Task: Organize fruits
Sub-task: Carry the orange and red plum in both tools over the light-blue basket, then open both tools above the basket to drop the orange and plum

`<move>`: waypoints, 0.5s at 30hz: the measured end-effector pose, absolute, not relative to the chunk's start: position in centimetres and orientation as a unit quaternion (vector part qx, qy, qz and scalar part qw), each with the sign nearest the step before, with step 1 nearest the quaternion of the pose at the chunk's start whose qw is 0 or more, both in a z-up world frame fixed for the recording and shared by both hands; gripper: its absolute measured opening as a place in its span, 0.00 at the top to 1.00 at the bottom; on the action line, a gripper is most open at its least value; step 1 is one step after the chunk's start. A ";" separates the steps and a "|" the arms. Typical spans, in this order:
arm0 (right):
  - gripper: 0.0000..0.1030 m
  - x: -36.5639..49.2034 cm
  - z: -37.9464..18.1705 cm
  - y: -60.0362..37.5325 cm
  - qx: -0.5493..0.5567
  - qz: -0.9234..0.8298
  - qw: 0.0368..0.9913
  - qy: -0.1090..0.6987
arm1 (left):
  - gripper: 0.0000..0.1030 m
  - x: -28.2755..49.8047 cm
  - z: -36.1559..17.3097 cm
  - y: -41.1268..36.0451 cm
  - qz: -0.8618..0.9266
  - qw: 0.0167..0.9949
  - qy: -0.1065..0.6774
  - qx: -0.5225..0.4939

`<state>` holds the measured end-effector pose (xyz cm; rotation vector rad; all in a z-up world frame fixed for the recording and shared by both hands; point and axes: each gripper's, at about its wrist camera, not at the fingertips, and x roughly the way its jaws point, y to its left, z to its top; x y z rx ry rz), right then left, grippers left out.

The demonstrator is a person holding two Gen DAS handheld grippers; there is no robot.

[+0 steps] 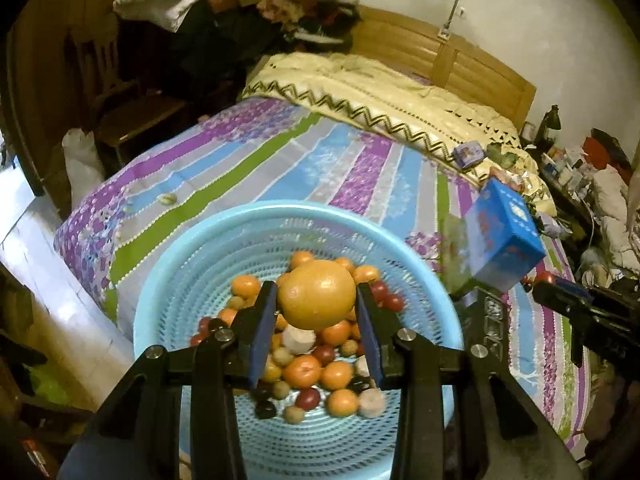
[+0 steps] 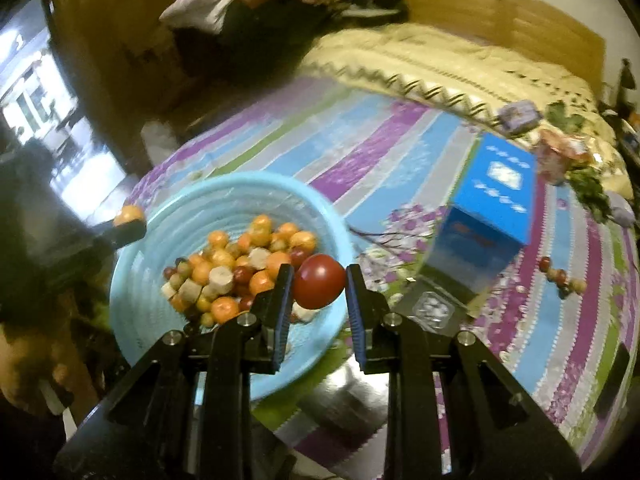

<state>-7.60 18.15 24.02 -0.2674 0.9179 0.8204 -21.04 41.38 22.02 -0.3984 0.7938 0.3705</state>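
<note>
A light blue mesh basket [image 1: 184, 280] on the bed holds several small oranges, red fruits and pale chunks [image 1: 308, 364]. My left gripper [image 1: 316, 304] is shut on a large orange [image 1: 316, 294] and holds it above the basket's pile. In the right wrist view the same basket [image 2: 132, 264] lies to the left. My right gripper [image 2: 318, 286] is shut on a red tomato-like fruit [image 2: 318, 286] over the basket's right rim. The left gripper with its orange [image 2: 128, 214] shows at the basket's far left. The right gripper [image 1: 560, 292] shows at the right of the left wrist view.
A blue box [image 2: 492, 208] stands on the striped bedsheet [image 2: 380, 152] right of the basket. A fruit skewer [image 2: 560, 278] lies further right. A clear container [image 2: 434, 306] sits by the box. A cream blanket [image 1: 380, 84] and wooden headboard [image 1: 460, 60] are behind.
</note>
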 end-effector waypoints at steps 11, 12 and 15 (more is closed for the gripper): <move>0.74 -7.6 21.0 23.3 -0.180 0.419 0.750 0.479 | 0.61 -20.5 18.7 45.1 0.160 0.860 0.445 -0.192; 0.74 -7.6 20.8 23.5 -0.183 0.418 0.748 0.482 | 0.61 -20.5 18.5 45.2 0.159 0.858 0.450 -0.190; 0.74 -7.5 20.1 24.1 -0.187 0.416 0.743 0.491 | 0.61 -20.3 18.2 45.3 0.159 0.855 0.459 -0.182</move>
